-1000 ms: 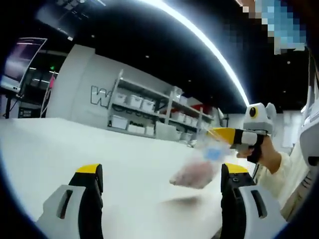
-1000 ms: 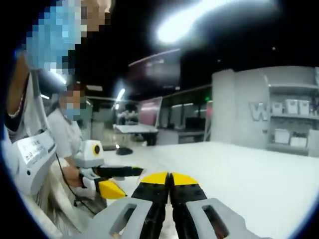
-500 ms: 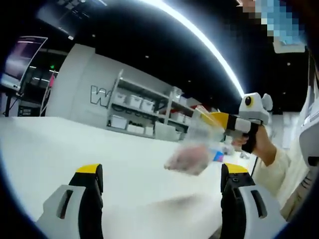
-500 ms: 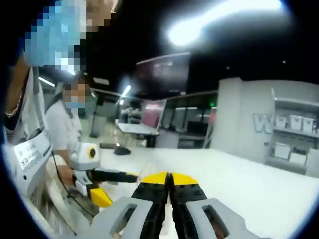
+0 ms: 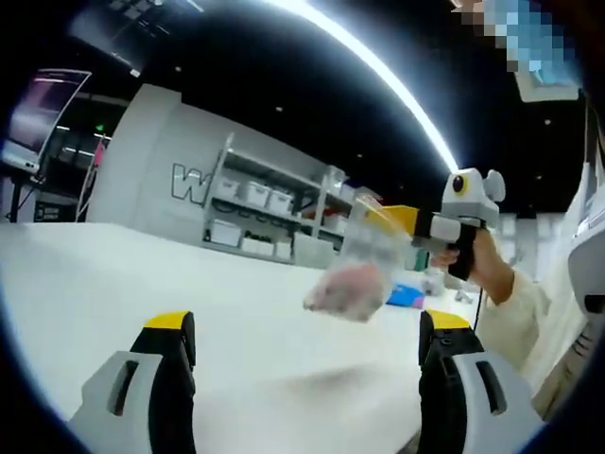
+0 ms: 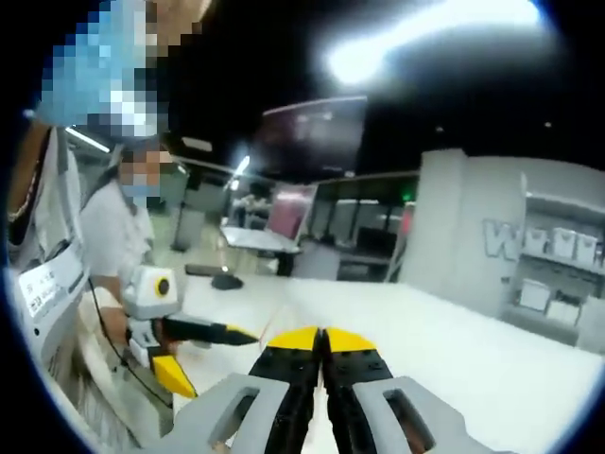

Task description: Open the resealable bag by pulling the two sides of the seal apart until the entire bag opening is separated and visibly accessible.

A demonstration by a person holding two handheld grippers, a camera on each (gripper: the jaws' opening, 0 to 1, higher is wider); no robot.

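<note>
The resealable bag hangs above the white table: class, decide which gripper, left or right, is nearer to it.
Right. The right gripper is shut on the resealable bag, holding its top edge in the air. The left gripper is open, apart from the bag and lower, near the white table.

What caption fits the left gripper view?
Right claw holds a clear bag above the white table; left claw waits open.

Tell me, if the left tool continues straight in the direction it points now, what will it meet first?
Probably the white table, since the open left tool points low across it. The bag, held up by the right tool, hangs slightly right of that line; depth is unclear.
</note>
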